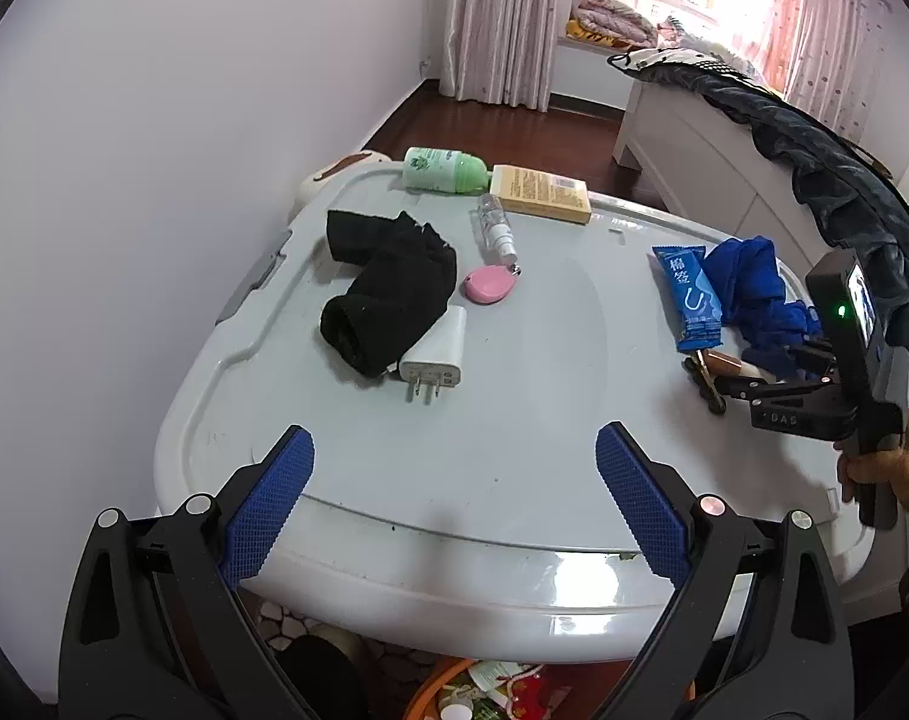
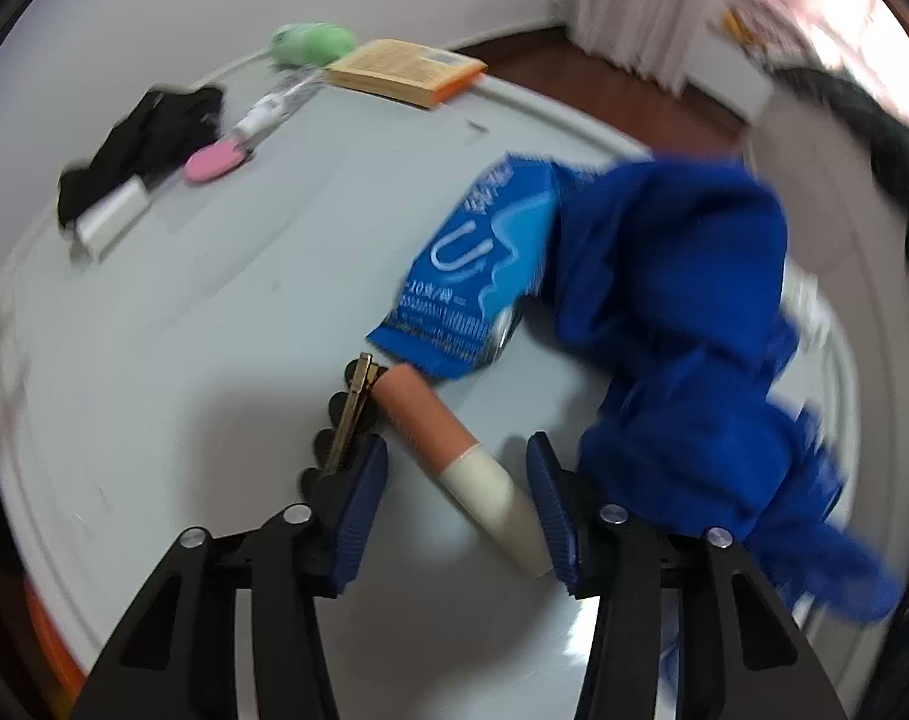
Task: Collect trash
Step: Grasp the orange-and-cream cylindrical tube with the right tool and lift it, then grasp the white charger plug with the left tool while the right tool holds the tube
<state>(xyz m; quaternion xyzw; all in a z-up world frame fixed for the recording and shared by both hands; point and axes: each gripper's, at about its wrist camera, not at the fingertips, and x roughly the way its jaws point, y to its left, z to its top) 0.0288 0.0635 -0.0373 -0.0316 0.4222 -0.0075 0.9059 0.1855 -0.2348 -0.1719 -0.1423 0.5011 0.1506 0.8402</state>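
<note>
A blue snack wrapper (image 1: 689, 299) lies on the right of the grey plastic lid (image 1: 514, 396); it also shows in the right wrist view (image 2: 475, 273). A pink-and-cream tube (image 2: 460, 456) lies between the open jaws of my right gripper (image 2: 457, 480), beside a black-and-gold hair clip (image 2: 349, 414). A crumpled blue cloth (image 2: 682, 324) lies right of the tube. My left gripper (image 1: 454, 498) is open and empty over the lid's near edge. The right gripper also shows in the left wrist view (image 1: 748, 387).
On the lid's left are a black sock (image 1: 388, 294), a white charger (image 1: 433, 354), a pink tag (image 1: 488, 283), a small spray bottle (image 1: 496, 228), a green bottle (image 1: 445, 170) and a yellow box (image 1: 541, 193). An orange-rimmed bin (image 1: 478, 690) with trash sits below the lid's near edge. A bed (image 1: 724, 138) stands at right.
</note>
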